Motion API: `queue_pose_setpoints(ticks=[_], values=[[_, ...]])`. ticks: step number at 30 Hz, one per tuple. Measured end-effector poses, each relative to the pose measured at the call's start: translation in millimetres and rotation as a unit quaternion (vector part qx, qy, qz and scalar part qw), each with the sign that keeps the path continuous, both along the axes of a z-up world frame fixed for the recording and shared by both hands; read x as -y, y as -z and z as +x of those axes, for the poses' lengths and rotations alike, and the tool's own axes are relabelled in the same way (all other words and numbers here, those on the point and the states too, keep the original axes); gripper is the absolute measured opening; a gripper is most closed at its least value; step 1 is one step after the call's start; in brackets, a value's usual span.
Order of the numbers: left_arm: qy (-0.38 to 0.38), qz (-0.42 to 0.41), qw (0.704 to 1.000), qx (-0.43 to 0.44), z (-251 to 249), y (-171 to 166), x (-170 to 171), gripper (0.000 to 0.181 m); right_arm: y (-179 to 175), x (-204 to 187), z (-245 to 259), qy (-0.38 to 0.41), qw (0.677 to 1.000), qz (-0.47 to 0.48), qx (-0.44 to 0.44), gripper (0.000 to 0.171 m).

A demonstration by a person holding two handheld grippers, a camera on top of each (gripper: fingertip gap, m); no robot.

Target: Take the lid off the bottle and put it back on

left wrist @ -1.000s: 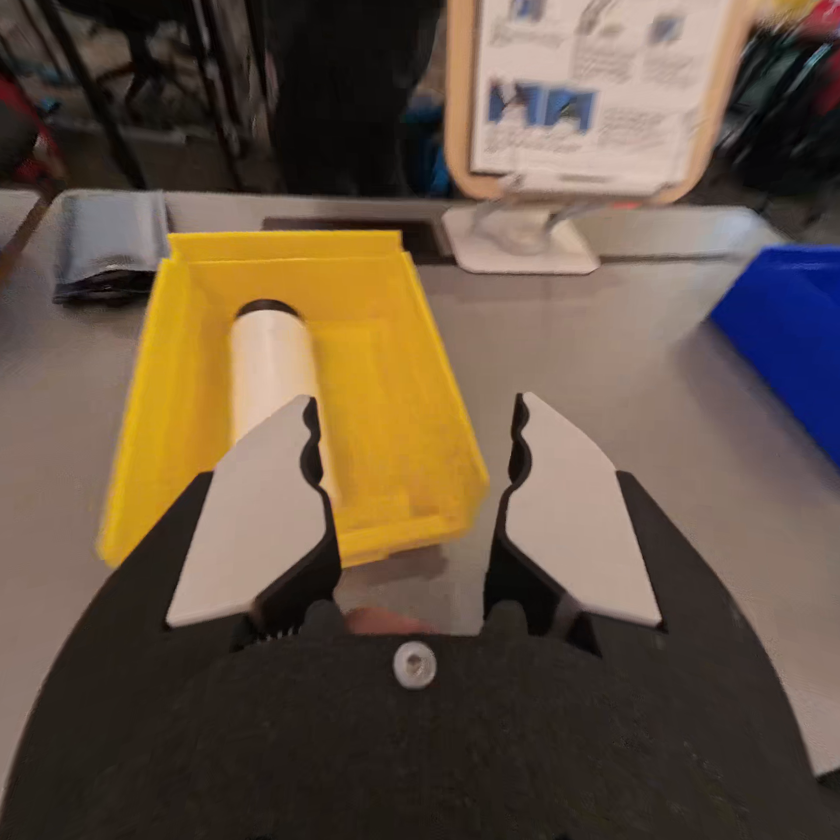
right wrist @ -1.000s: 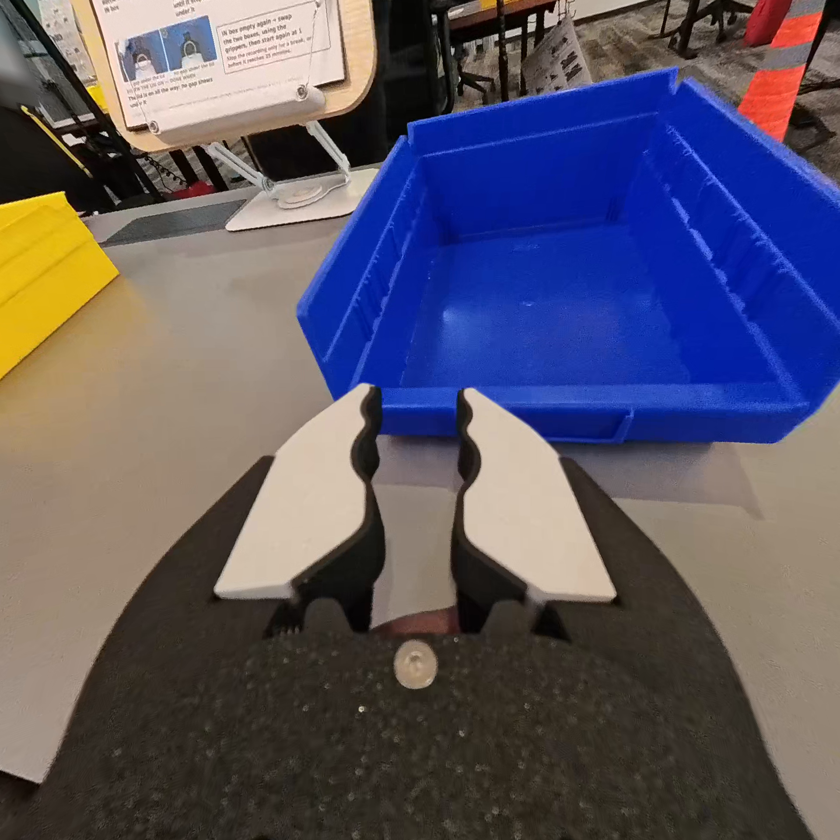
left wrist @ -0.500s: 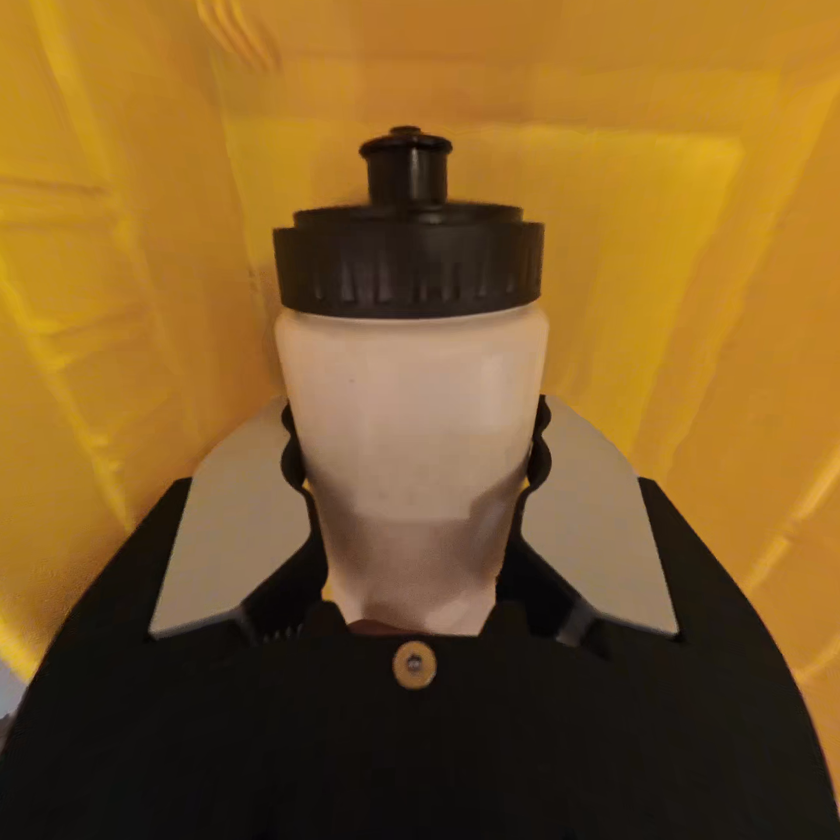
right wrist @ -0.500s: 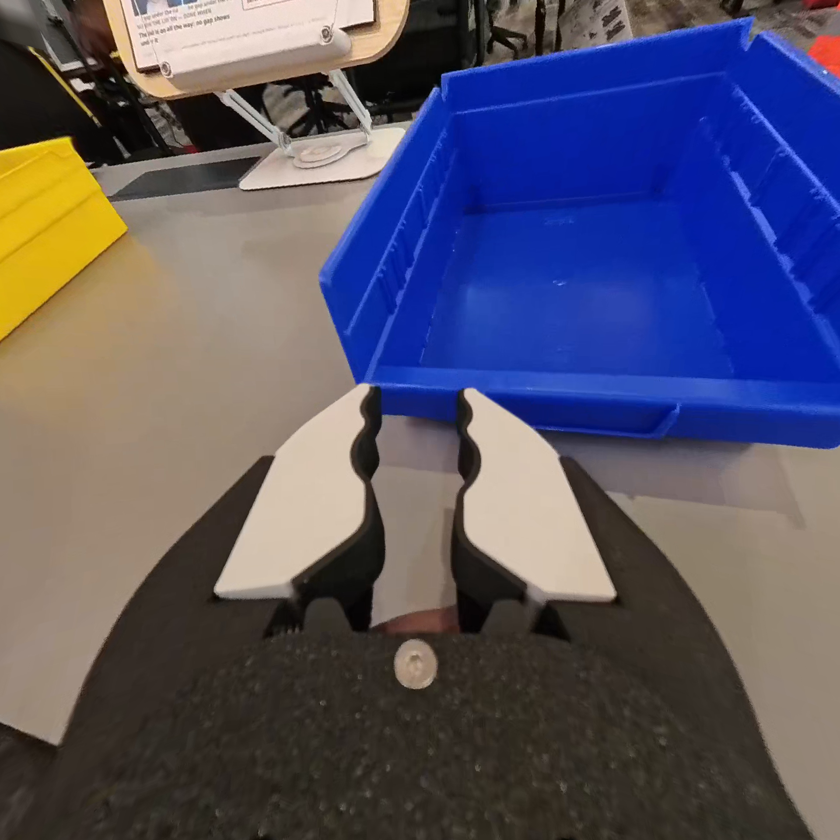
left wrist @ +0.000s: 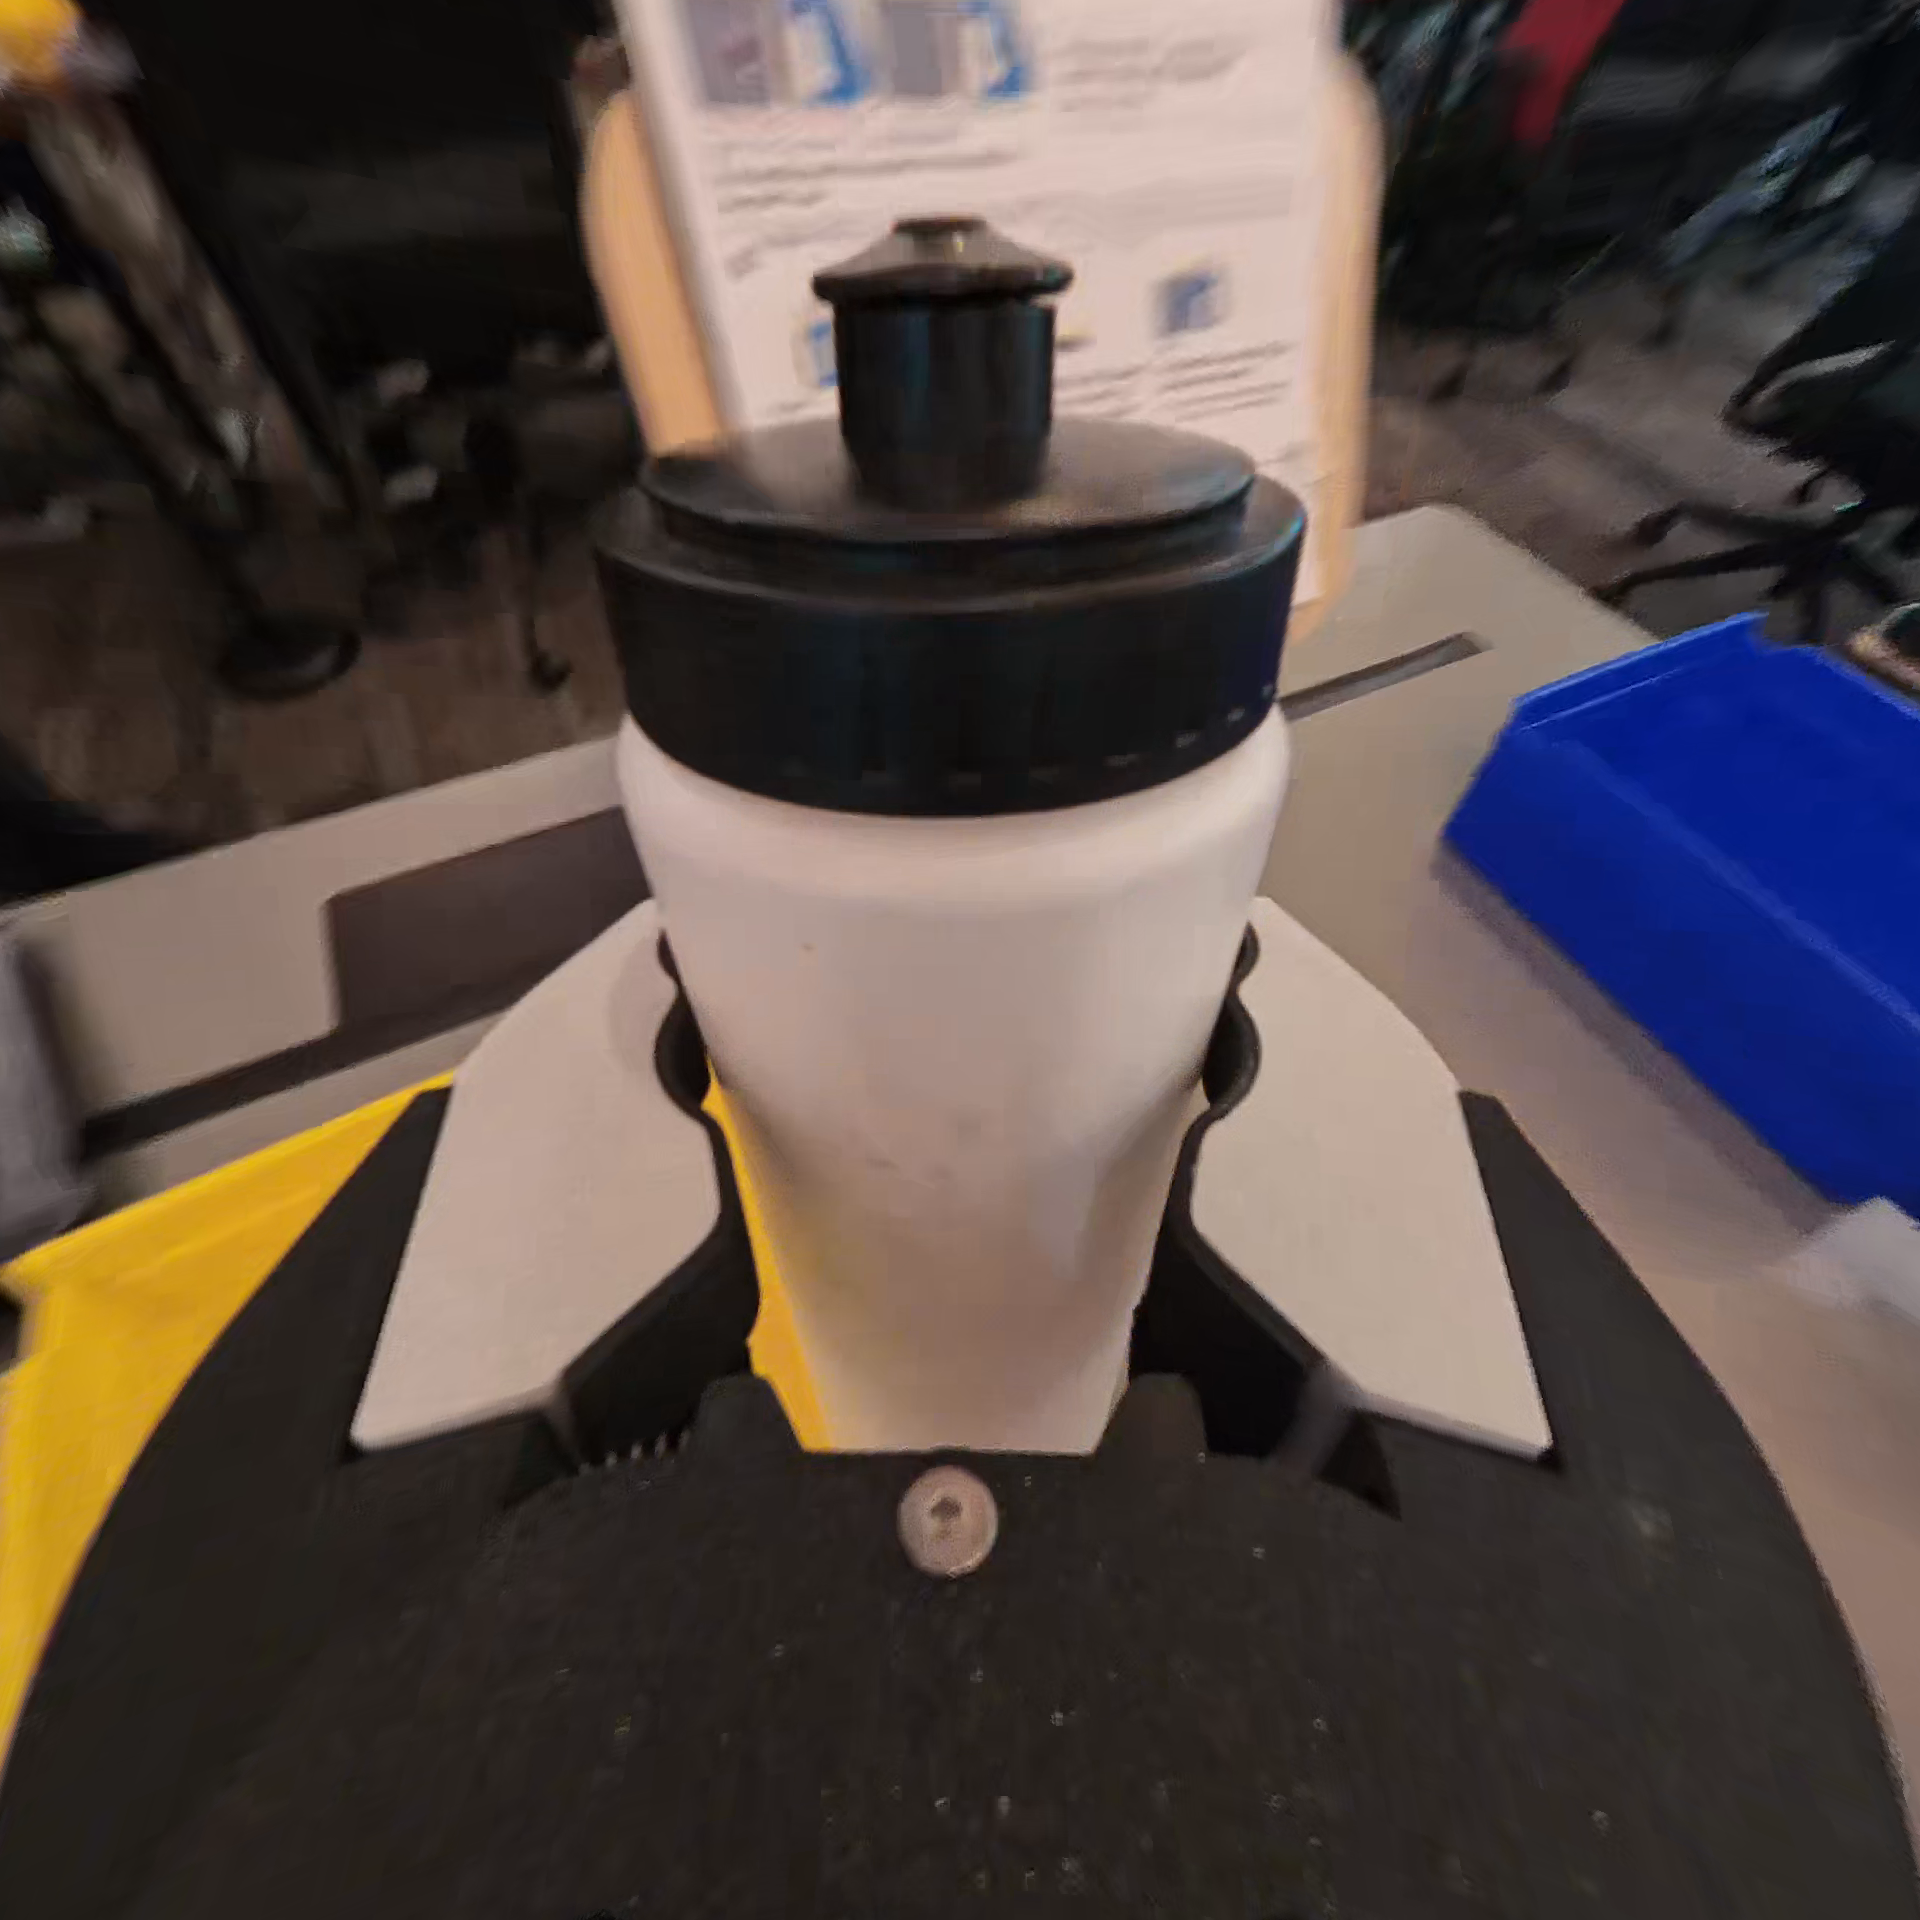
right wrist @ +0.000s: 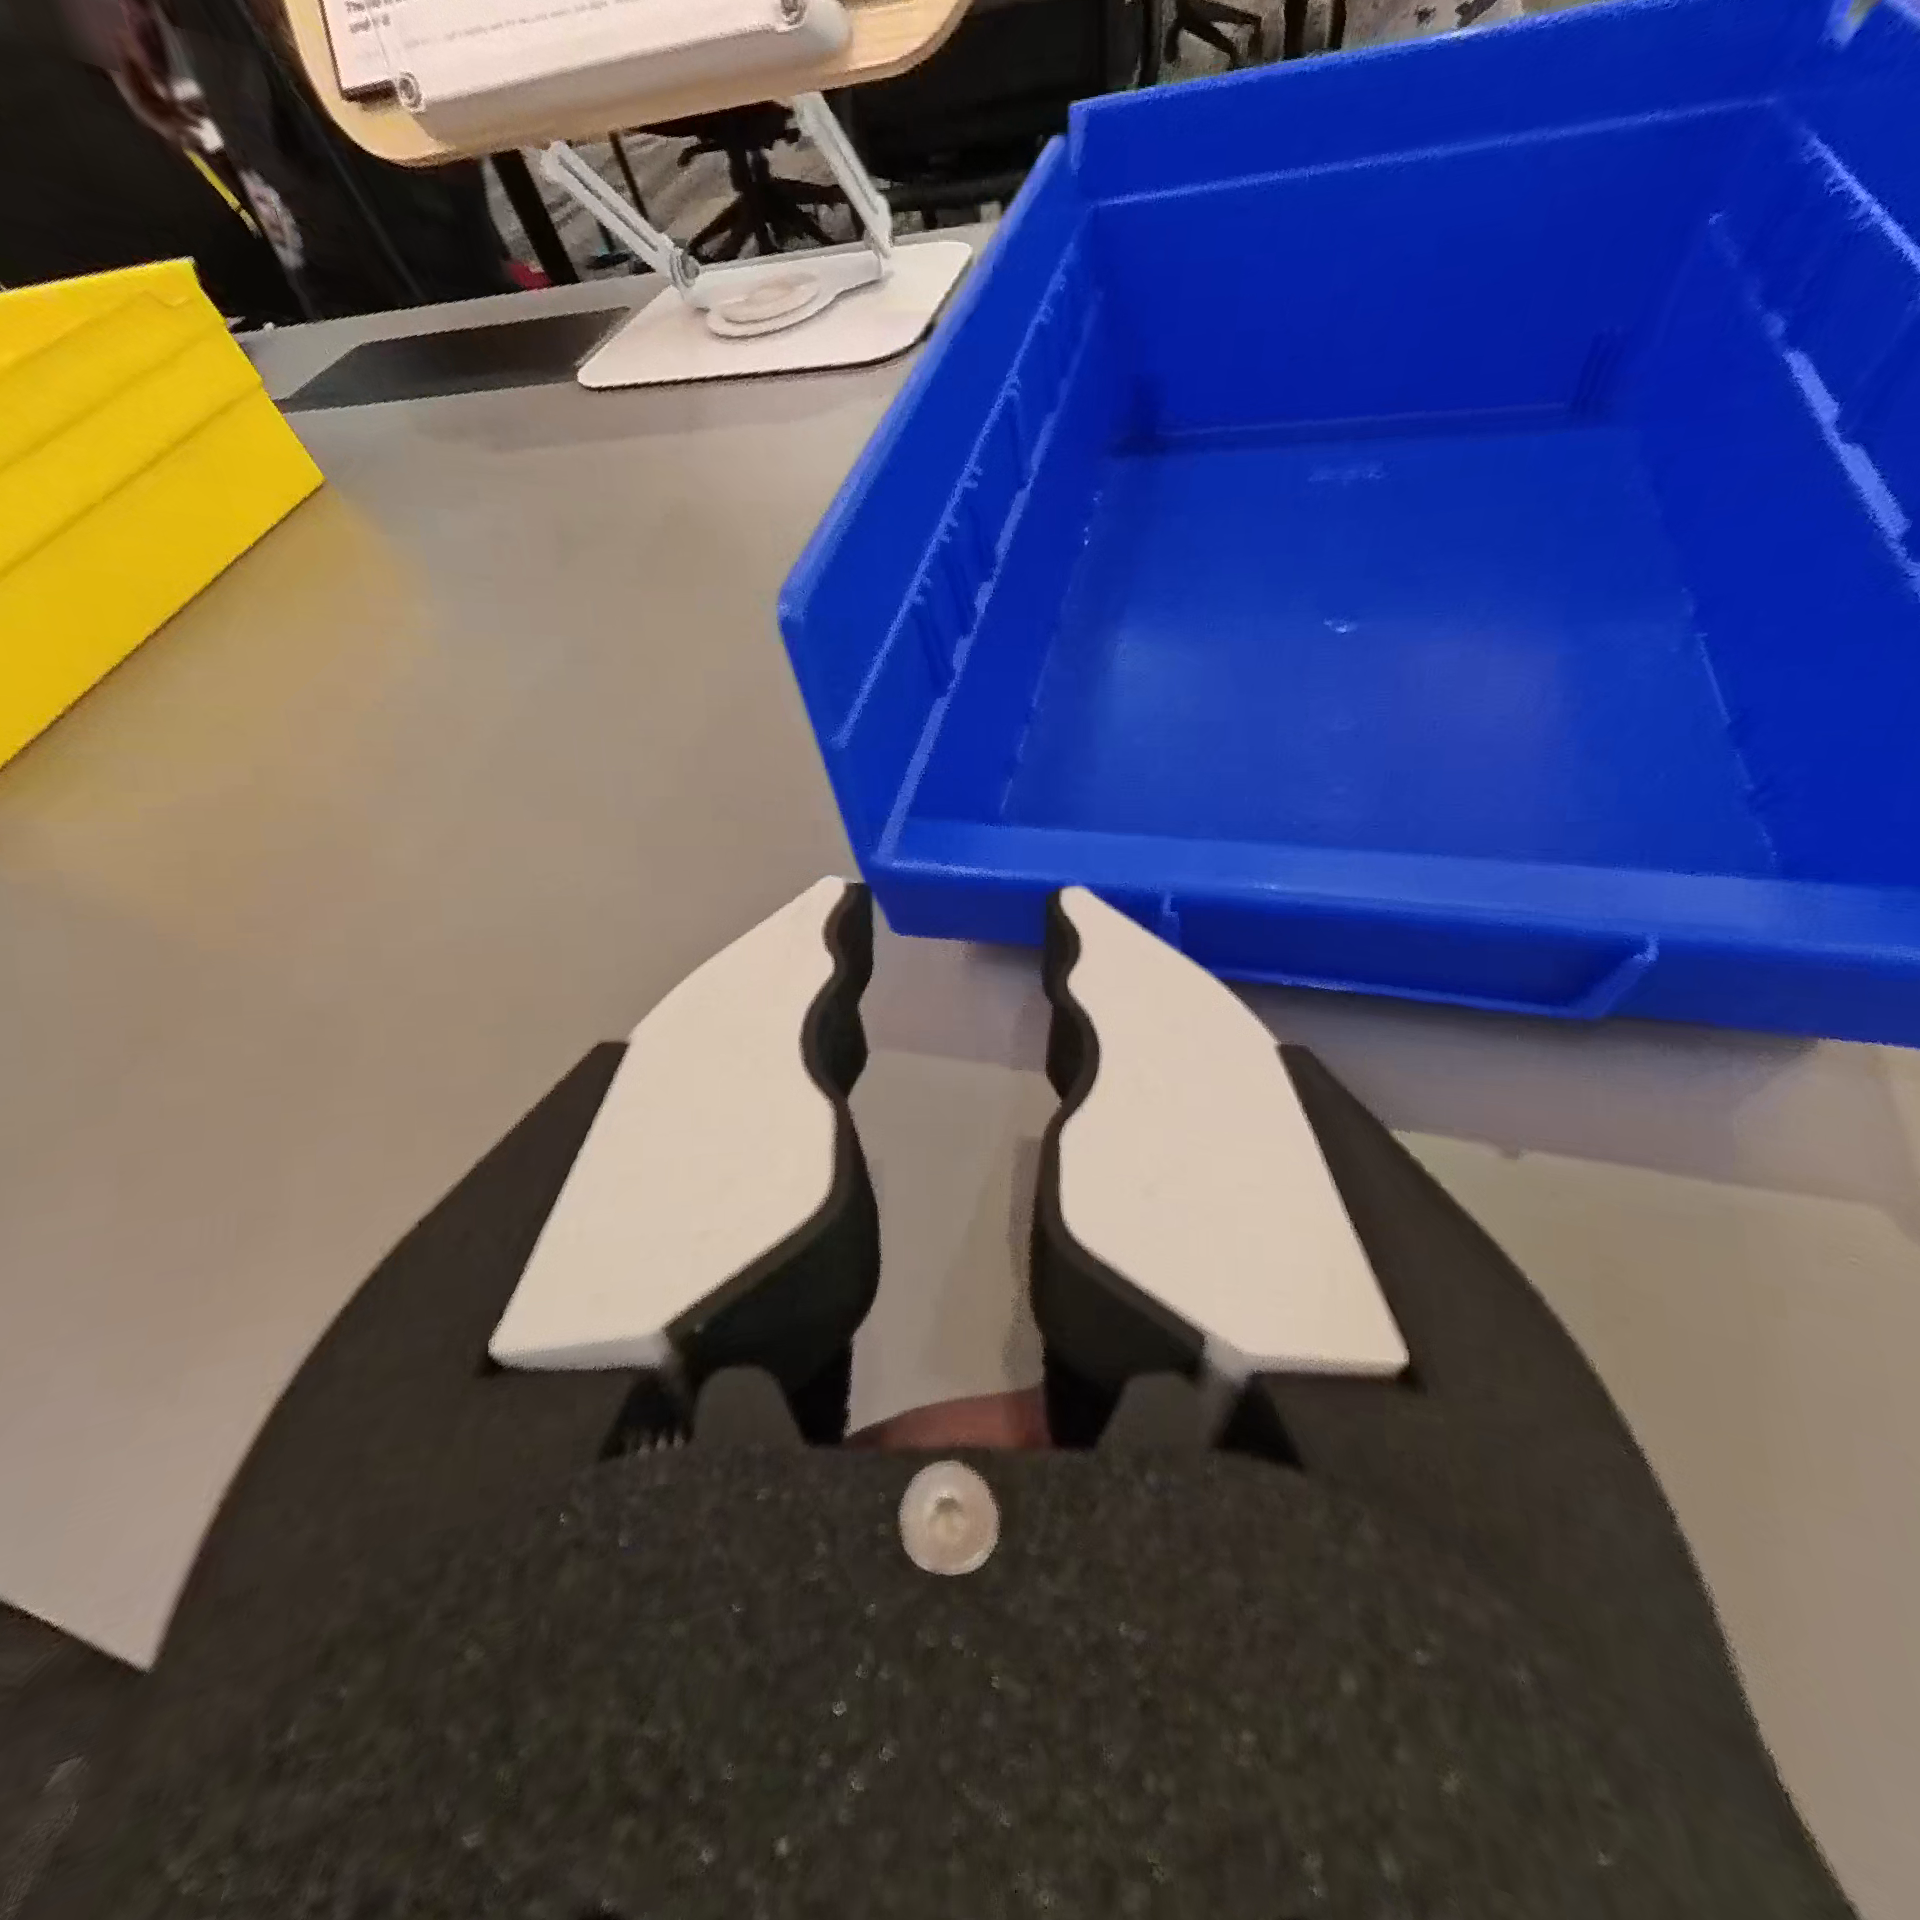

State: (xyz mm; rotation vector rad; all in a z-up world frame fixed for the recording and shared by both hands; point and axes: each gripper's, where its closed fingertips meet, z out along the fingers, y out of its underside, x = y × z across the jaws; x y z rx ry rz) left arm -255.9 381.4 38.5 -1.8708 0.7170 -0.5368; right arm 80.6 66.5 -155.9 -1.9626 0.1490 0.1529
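My left gripper [left wrist: 956, 945] is shut on a white bottle [left wrist: 956, 1091] and holds it by the body, upright, above the yellow bin [left wrist: 208, 1299]. The bottle's black screw lid [left wrist: 945, 665] with its pull spout sits on the neck, above my fingers. The bottle's bottom is hidden behind the gripper. My right gripper [right wrist: 951, 914] is empty, its jaws a narrow gap apart. It hovers over the grey table [right wrist: 468, 727] just in front of the blue bin's front wall [right wrist: 1351, 914]. The bottle does not show in the right wrist view.
The blue bin [left wrist: 1714, 883] stands to the right and holds nothing. The yellow bin [right wrist: 125, 468] stands to the left. An instruction board on a white stand [right wrist: 769, 312] stands at the table's far edge, with chairs and a person behind.
My left gripper went down into the yellow bin, shut on the lying bottle and lifted it out upright. My right gripper drifted a little toward the blue bin, with its gap unchanged.
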Motion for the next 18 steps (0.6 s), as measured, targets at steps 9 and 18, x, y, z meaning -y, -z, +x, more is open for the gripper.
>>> queue_pose_setpoints(ticks=[9, 18], values=[[0.074, 0.062, 0.99, 0.099, 147.8, 83.4, 39.5, 0.095, 3.1, -2.8, -9.0, -0.018, 0.999, 0.002, 0.038, 0.031], [0.136, 0.121, 0.98, 0.085, 174.1, 120.6, 43.4, 0.094, 15.1, -0.1, -20.7, -0.055, 0.997, -0.041, 0.022, 0.035]])
